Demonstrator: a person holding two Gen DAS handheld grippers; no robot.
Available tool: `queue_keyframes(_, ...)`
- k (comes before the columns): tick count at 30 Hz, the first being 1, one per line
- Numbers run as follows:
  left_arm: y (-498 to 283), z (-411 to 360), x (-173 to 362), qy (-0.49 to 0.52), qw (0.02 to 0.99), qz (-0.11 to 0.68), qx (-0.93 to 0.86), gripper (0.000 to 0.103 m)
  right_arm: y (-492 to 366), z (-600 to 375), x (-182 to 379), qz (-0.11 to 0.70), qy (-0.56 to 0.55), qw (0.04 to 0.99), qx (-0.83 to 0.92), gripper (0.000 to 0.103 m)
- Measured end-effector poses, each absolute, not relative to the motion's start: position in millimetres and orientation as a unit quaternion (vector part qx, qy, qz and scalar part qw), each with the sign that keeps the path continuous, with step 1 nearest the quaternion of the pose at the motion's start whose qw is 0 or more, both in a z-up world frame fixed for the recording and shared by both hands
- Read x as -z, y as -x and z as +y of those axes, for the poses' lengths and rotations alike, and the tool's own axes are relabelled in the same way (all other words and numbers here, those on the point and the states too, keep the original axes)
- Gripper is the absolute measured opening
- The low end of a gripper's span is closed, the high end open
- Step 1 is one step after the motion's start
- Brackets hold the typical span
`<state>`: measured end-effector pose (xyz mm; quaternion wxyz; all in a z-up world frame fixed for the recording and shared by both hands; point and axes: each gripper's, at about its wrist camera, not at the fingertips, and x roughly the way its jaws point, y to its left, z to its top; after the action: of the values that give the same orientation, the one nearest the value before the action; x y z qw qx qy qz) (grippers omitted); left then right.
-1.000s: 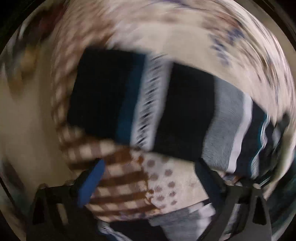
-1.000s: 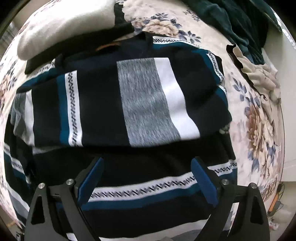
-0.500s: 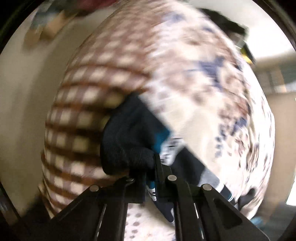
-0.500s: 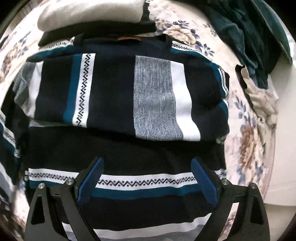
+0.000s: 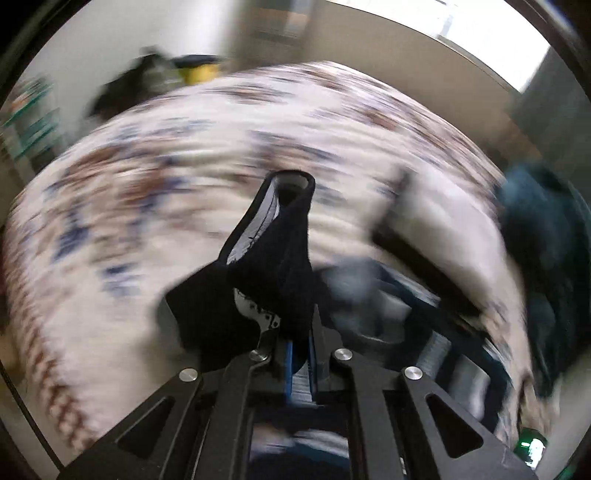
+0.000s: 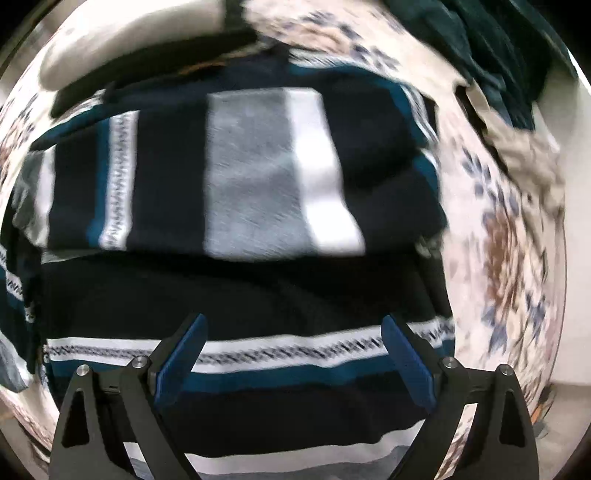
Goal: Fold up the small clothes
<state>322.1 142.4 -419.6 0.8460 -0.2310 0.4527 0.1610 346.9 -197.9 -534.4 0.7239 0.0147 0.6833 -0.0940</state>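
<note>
A dark navy sweater with teal, white and grey stripes (image 6: pixel 258 177) lies on the floral bedspread (image 6: pixel 498 236), one sleeve folded across its body. My right gripper (image 6: pixel 291 354) is open and empty, hovering just above the sweater's lower striped part. My left gripper (image 5: pixel 300 354) is shut on a dark edge of the same sweater (image 5: pixel 280 258), which rises in a bunched fold in front of the camera. The left wrist view is heavily blurred.
A cream and black folded garment (image 6: pixel 129 40) lies beyond the sweater. A dark teal garment (image 6: pixel 480 33) and a beige cloth (image 6: pixel 524 147) lie at the right. The bedspread also shows in the left wrist view (image 5: pixel 147 192), with room walls behind.
My left gripper closed on the sweater's edge and swung up and around with it. My right gripper stayed open above the sweater, shifting only slightly.
</note>
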Motion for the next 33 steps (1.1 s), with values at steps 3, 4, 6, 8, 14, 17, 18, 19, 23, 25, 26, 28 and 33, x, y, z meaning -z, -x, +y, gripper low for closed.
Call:
queue_keyframes(3,-359,66,426,0.217,0.851,0.47,-0.085,0.004,-338,-230,542,0.69,-0.04,0.714,0.112,0.096)
queue_keyframes(4,-369,42,429,0.216,0.849,0.479,-0.061,0.005,-335,-243,544,0.691,-0.048,0.711,0.12,0.096)
queue_keyframes(6,-391,-2,439,0.226,0.832,0.505,-0.02,0.007,-331,-264,545,0.69,-0.063,0.709,0.129,0.096)
queue_keyframes(8,-404,-24,446,0.239,0.815,0.527,0.005,0.009,-329,-286,543,0.686,-0.079,0.71,0.133,0.096)
queue_keyframes(14,-395,1,425,0.196,0.835,0.514,-0.029,0.095,-338,-320,518,0.662,-0.162,0.726,0.086,0.096)
queue_keyframes(17,-376,36,417,0.138,0.849,0.499,-0.106,0.096,-359,-321,505,0.642,-0.241,0.728,0.026,0.096)
queue_keyframes(18,-370,50,417,0.118,0.847,0.501,-0.133,0.096,-368,-318,504,0.638,-0.262,0.725,0.006,0.096)
queue_keyframes(19,-364,65,419,0.106,0.843,0.503,-0.157,0.096,-379,-312,505,0.632,-0.286,0.72,-0.019,0.096)
queue_keyframes(23,-347,109,434,0.096,0.818,0.526,-0.214,0.096,-422,-280,527,0.635,-0.353,0.684,-0.071,0.096)
queue_keyframes(25,-338,126,442,0.098,0.806,0.534,-0.235,0.096,-440,-261,546,0.649,-0.368,0.661,-0.081,0.096)
queue_keyframes(26,-333,131,446,0.098,0.802,0.537,-0.241,0.096,-449,-250,556,0.656,-0.372,0.651,-0.084,0.096)
queue_keyframes(28,-325,138,454,0.1,0.796,0.542,-0.251,0.096,-458,-232,567,0.666,-0.381,0.634,-0.099,0.096)
queue_keyframes(33,-324,147,462,0.114,0.785,0.549,-0.262,0.096,-466,-203,571,0.677,-0.316,0.658,-0.095,0.008)
